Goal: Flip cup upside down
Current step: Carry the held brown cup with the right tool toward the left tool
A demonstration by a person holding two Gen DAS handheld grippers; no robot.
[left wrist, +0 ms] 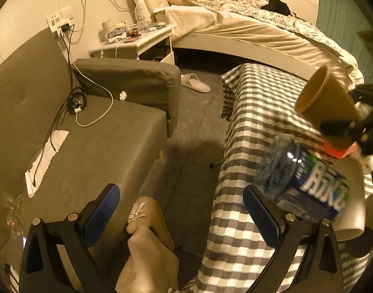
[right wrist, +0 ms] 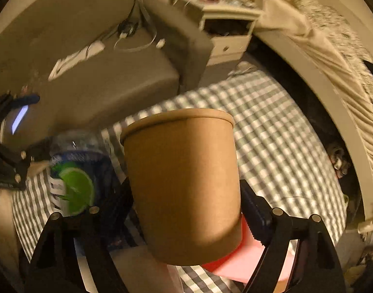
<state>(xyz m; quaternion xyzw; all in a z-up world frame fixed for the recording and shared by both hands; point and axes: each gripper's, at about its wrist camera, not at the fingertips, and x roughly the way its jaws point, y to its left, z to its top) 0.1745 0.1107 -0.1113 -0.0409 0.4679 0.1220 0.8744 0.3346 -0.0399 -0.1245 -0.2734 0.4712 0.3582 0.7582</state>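
A brown paper cup is held between the fingers of my right gripper, which is shut on its lower body. The cup is lifted above the checkered table and tilted, rim pointing away. In the left wrist view the same cup shows at the right edge, tipped with its open mouth facing left, held by the right gripper. My left gripper is open and empty, low over the gap between sofa and table.
A plastic bottle with a blue label stands on the table next to a white mug and a red-pink object. A grey sofa, a nightstand and a bed surround the table.
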